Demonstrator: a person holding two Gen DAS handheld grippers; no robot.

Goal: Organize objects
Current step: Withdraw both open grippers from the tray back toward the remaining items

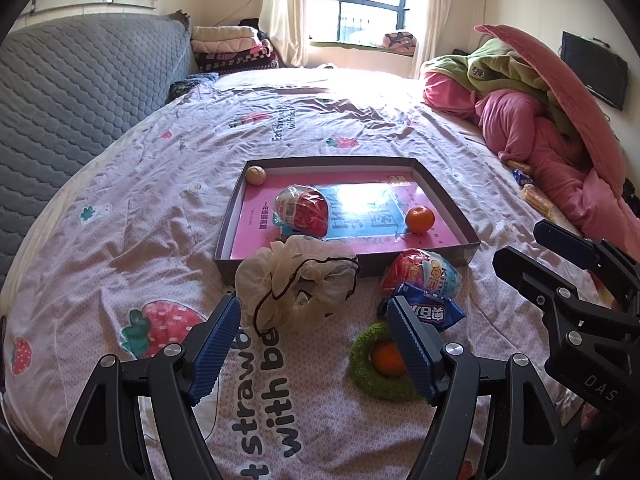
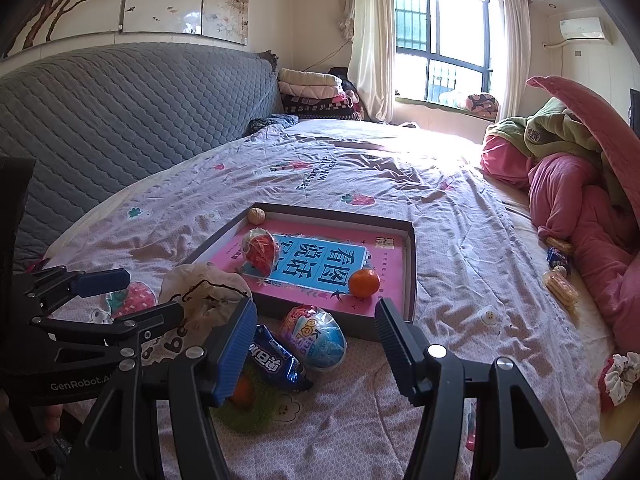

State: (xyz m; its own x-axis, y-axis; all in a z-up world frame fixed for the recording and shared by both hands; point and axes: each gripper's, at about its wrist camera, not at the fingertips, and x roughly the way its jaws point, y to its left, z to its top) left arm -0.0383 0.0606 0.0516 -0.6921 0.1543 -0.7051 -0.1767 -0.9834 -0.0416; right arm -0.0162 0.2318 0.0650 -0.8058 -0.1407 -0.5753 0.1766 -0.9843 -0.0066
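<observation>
A shallow grey-walled tray (image 1: 448, 184) with a pink printed floor lies on the bed (image 1: 140, 208), on a lilac strawberry-print sheet. Its long axis runs across the left wrist view, the near wall facing the claws. Inside it sit a walnut (image 1: 256, 175) in the far left corner, a plastic-wrapped red egg-shaped toy (image 1: 304, 210) left of centre, and a tangerine (image 1: 419, 219) near the right wall.

Just outside the near wall lie the loose things. A cream mesh scrunchie (image 1: 296, 286) with dark trim touches the tray's front wall at the left. A second wrapped egg toy (image 1: 420, 274), red and blue, lies on its side at the right, its long axis roughly along the tray wall. A blue snack packet (image 1: 432, 306) leans against it, angled toward the camera. Nearer still, a green fuzzy ring (image 1: 372, 376) encloses a second tangerine (image 1: 386, 358).

The left claw (image 1: 316, 344) hangs over the sheet with its jaws wide apart and nothing between them; its right finger overlaps the green ring in view. The right claw (image 2: 316, 350) is likewise spread and empty, near the tray's front corner.

A heap of pink and green quilts (image 1: 532, 120) is piled at the bed's right edge, with small snack packets (image 1: 528, 188) beside it.
</observation>
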